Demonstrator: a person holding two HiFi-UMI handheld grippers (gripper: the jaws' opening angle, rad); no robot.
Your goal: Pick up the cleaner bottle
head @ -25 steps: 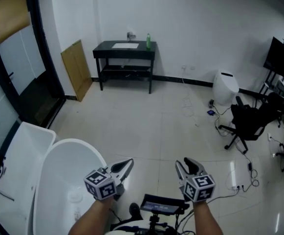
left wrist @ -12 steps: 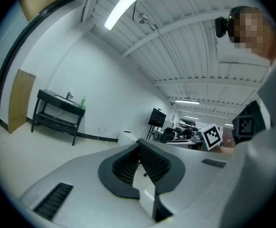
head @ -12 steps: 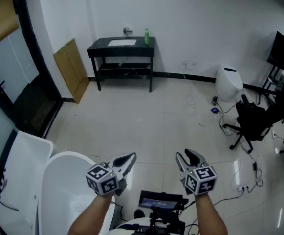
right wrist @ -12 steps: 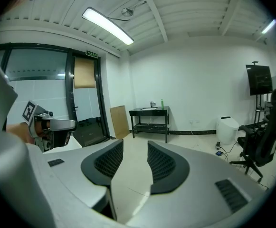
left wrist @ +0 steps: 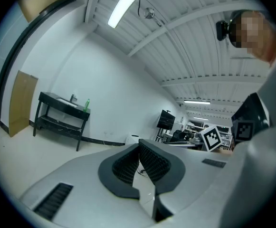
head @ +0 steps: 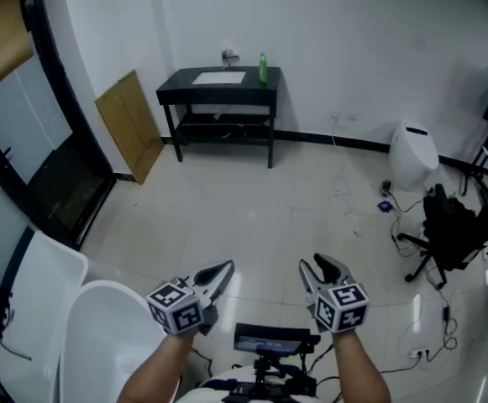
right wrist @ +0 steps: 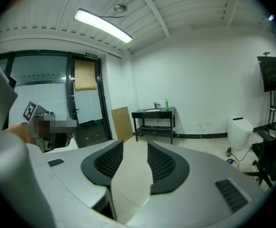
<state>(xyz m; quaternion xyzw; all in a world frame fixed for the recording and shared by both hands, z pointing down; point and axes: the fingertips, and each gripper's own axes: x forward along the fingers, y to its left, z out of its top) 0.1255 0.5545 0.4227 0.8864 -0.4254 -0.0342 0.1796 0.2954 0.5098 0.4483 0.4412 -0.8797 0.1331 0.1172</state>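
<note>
Nothing of the pickup is done yet; what remains is the whole approach, then the grasp and the lift. The cleaner bottle point(head: 263, 68) stands upright on the far right end of the black bench point(head: 176, 86), well ahead of both sets of fingers across open floor. The left gripper point(head: 218, 274) has its fingers closed tip to tip on nothing. The right gripper point(head: 321, 271) has its fingers parted and empty, with bare floor between them.

The head view alone shows both grippers side by side and the full stretch of floor to be crossed. The right gripper view puts the bottle point(right wrist: 166, 104) just right of the gap between its fingers. The left gripper view places it point(left wrist: 87, 104) far to the left of its fingers, and also catches the other gripper's marker cube point(left wrist: 211, 137).
</note>
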